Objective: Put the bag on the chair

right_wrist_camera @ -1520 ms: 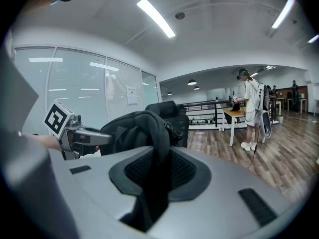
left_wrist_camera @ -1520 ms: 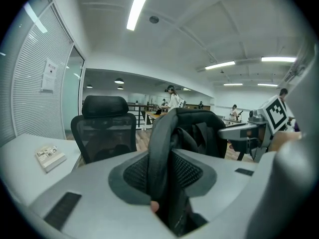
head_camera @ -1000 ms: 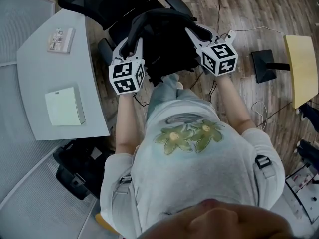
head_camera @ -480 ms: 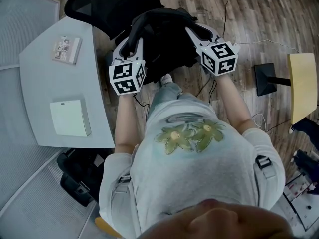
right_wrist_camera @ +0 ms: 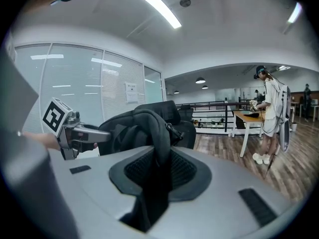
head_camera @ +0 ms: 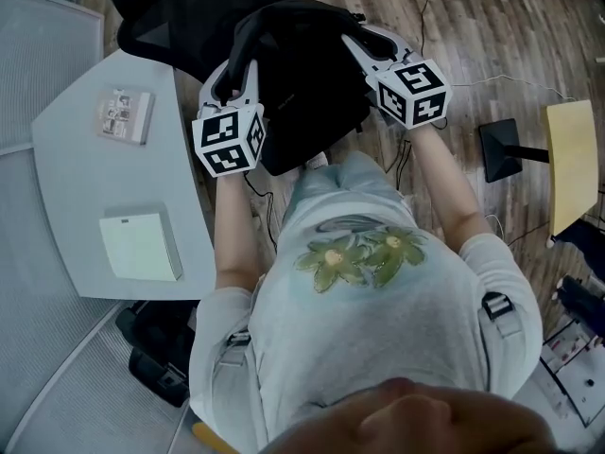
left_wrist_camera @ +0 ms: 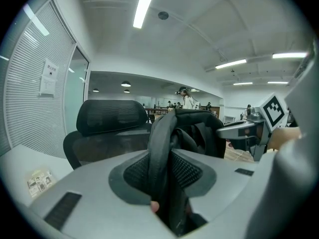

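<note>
Two grips hold: left hand-held gripper (head_camera: 233,76) and right hand-held gripper (head_camera: 371,43) stay clamped on the bag (head_camera: 302,93), now carried nearer the chair (head_camera: 180,12). Lowering and release remain.

Open-plan office on my feeds: wood floor, glass walls, strip lighting.
From the head view I look down on a brown wood-plank floor (head_camera: 492,26) with thin pale cables (head_camera: 473,78) trailing across it. At the left stands a pale grey bench with a rounded edge (head_camera: 85,206), carrying a pale green square pad (head_camera: 140,246) and a small printed packet (head_camera: 124,115). At the right are a yellow tabletop (head_camera: 574,164) and a flat black stand base (head_camera: 501,140). The gripper views show a white ceiling with long strip lights (left_wrist_camera: 144,4), slatted window blinds (left_wrist_camera: 30,98), a white paper notice (left_wrist_camera: 48,78), a black railing (right_wrist_camera: 214,111) and a light wooden table (right_wrist_camera: 249,116) farther off.
</note>
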Tool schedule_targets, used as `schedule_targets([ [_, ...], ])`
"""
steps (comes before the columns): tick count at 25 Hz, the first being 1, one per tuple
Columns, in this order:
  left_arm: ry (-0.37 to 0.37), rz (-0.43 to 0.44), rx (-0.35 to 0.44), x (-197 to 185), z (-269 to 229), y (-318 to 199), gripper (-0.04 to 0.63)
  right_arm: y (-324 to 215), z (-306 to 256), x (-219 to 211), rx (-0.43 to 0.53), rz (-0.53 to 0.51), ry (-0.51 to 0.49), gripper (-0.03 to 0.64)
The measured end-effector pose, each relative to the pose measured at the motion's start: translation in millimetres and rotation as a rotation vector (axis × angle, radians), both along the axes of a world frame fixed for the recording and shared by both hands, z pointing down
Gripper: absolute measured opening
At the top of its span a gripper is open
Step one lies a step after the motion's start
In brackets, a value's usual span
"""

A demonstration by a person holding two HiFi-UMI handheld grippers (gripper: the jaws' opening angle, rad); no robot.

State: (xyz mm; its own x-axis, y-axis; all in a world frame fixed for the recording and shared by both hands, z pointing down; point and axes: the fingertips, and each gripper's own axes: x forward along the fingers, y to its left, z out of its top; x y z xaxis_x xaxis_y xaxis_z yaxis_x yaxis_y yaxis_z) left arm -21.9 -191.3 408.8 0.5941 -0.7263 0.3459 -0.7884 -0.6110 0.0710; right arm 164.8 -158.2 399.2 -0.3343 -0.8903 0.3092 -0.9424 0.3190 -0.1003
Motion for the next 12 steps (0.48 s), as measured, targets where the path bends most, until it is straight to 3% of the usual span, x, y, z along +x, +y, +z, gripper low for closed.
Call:
schedule_targets([
  [12,-0.032,-0.118,-0.011,-8.2,0.9,-41.2,0.135,-63.1,5.7,-3.7,-0.026,-0.127,-0.014,0.091],
])
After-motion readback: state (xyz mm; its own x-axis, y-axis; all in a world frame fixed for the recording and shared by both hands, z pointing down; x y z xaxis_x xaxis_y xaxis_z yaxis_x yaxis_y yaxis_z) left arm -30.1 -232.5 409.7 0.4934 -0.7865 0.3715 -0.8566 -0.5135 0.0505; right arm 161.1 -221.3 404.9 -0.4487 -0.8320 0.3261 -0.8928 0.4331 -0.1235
